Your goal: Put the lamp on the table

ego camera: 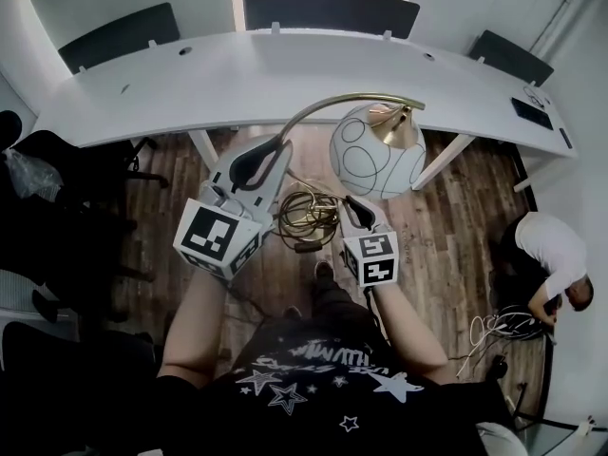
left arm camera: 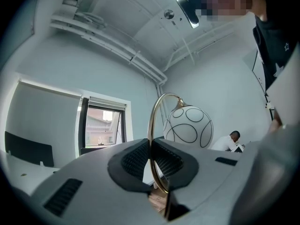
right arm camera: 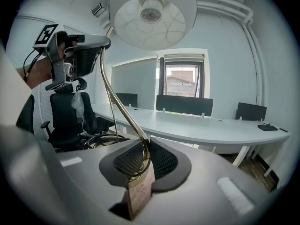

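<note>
Where the head view looks down, a long white curved counter (ego camera: 285,74) spans the top, with wood floor (ego camera: 456,226) on the near side. Black office chair (ego camera: 57,188) at left. Person (ego camera: 551,255) crouched on the floor at far right.

Lamp (ego camera: 375,150): carried in the air over the floor, in front of the counter's near edge, not on it. White globe shade (ego camera: 372,160) with black ring pattern hangs from the end of an arched brass stem (ego camera: 313,112). Bundled cable (ego camera: 306,215) sits low between the two grippers.

Left gripper (ego camera: 271,150): fingers clamped on the brass stem partway up its arch; its own view shows the stem pinched between the pads. Right gripper (ego camera: 356,202): fingers clamped on the stem's lower end, below the shade.
</note>
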Tool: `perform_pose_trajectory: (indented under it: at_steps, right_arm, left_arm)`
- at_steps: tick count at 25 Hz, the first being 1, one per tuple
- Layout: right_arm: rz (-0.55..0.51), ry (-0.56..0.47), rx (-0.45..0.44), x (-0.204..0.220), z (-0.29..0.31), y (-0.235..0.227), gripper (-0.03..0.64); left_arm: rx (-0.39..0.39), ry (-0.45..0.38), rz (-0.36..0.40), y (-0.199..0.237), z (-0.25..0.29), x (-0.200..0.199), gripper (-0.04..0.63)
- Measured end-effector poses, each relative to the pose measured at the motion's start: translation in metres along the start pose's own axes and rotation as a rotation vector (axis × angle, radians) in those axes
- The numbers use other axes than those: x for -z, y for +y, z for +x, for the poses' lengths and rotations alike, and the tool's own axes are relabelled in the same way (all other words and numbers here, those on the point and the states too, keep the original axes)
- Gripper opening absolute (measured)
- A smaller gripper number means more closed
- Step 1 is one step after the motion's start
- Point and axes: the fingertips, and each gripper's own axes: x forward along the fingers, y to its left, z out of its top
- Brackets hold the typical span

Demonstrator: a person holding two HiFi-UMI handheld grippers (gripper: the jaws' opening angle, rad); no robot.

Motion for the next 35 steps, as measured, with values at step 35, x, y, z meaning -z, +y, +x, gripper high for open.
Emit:
perform_pose_trajectory:
  at_steps: [35]
  right_arm:
    - [-0.016, -0.009, -0.11, -0.067, 0.206, -0.131, 0.044]
  left_arm:
    - [-0.118, 0.045, 0.017, 0.138, 0.19, 0.049, 0.04]
